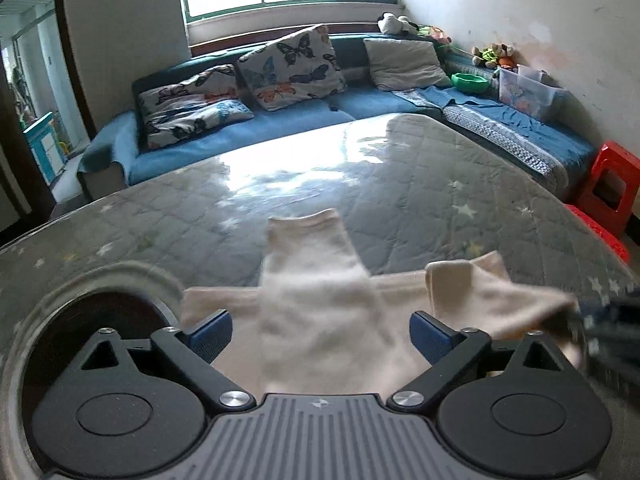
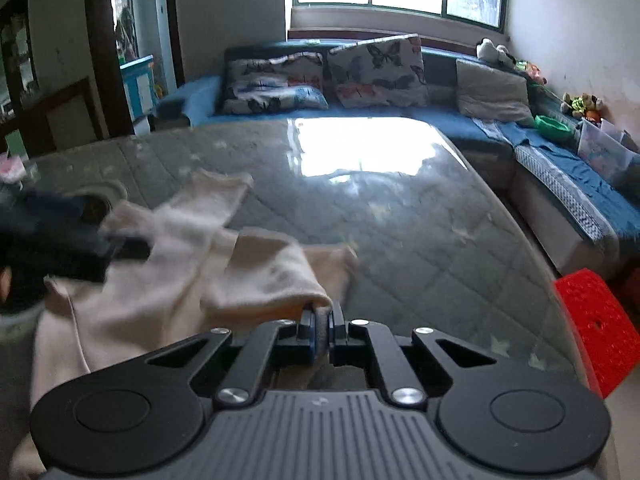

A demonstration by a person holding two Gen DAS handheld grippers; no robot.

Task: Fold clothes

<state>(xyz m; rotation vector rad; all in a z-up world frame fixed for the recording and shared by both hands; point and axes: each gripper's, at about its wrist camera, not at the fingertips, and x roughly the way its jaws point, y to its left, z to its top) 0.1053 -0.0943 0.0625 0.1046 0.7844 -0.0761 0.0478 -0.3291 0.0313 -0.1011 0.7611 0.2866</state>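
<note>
Your left gripper [image 1: 320, 334] has its blue fingers [image 1: 210, 334] spread wide, with nothing pinched. The cream garment [image 1: 316, 320] lies on the glass-topped table [image 1: 420, 184] directly between and ahead of those fingers, its neck end pointing away from them; whether the pads touch the cloth cannot be told.

Your right gripper [image 2: 320, 334] has its fingers pressed together on a fold of the garment's sleeve [image 2: 264, 276], which rises from the fingertips toward the left. The rest of the garment spreads left of those fingers. A red stool [image 2: 596, 320] stands off to their right, well apart.
</note>
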